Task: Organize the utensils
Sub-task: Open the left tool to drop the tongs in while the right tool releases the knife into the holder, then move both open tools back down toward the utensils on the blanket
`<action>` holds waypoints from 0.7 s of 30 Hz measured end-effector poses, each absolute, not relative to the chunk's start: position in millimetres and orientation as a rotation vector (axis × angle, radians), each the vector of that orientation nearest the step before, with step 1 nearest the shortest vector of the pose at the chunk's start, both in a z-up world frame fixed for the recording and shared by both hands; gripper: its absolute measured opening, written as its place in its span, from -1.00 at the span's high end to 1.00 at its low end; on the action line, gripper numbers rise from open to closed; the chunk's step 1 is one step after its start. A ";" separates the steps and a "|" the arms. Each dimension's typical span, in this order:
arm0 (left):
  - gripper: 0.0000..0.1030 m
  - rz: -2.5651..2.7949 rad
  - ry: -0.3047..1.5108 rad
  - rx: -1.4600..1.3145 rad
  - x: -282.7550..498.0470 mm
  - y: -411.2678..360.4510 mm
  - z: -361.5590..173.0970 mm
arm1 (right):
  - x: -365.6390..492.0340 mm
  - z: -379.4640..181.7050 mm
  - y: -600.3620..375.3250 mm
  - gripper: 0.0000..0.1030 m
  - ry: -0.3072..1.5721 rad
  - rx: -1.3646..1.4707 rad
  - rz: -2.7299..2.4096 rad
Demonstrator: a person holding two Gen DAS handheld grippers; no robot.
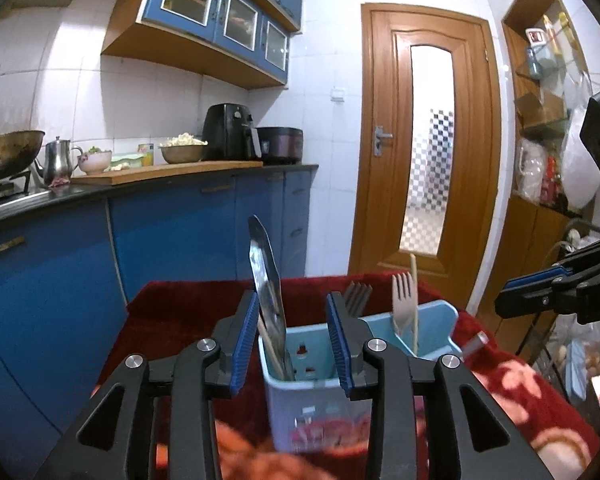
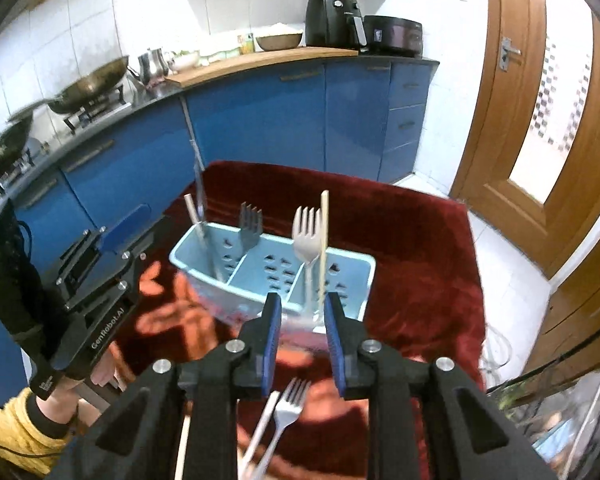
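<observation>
- We hold the left gripper [image 1: 293, 344] low and close to the caddy's [image 2: 352, 280] left end, jaws wide apart and holding nothing; the end compartment sits between the pads.
- In that compartment a knife [image 1: 265, 276] stands blade up, with a chopstick [image 1: 271, 346] leaning beside it. We judge the upright sorting is meant to keep each kind apart.
- The right gripper [image 2: 300, 330] hovers at the caddy's other end, jaws moderately apart and empty, framing a pale fork [image 2: 307, 236] and a second chopstick [image 2: 323, 248] standing in the right compartment.
- A dark fork [image 2: 249, 226] stands toward the back, though we cannot tell which compartment holds it.
- Another fork [image 2: 288, 412] and a pale stick beside it lie on the cloth beneath the right gripper, not yet sorted; we take these as what remains.
- The caddy rests on a red patterned cloth [image 2: 420, 248] over a small table.
- Around us is a kitchen: blue cabinets [image 1: 172, 236], a counter with woks, kettle and air fryer [image 1: 228, 132], white tiles and a wooden door [image 1: 428, 136].
</observation>
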State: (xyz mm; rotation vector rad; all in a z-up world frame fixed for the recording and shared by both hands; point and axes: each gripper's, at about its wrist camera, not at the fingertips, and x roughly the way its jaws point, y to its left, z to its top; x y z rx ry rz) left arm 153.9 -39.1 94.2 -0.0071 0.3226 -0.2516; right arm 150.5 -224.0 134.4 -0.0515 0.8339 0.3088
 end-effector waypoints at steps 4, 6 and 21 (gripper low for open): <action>0.21 -0.256 0.355 0.025 131.4 -40.0 98.3 | 127.7 127.1 -223.6 0.45 0.816 -0.028 0.331; 0.21 -0.254 0.374 0.034 121.8 -40.5 100.1 | 117.8 122.1 -224.2 0.45 0.820 -0.009 0.345; 0.15 -0.296 0.641 0.012 77.6 -45.2 70.1 | 41.1 81.5 -236.4 0.35 0.774 0.054 0.329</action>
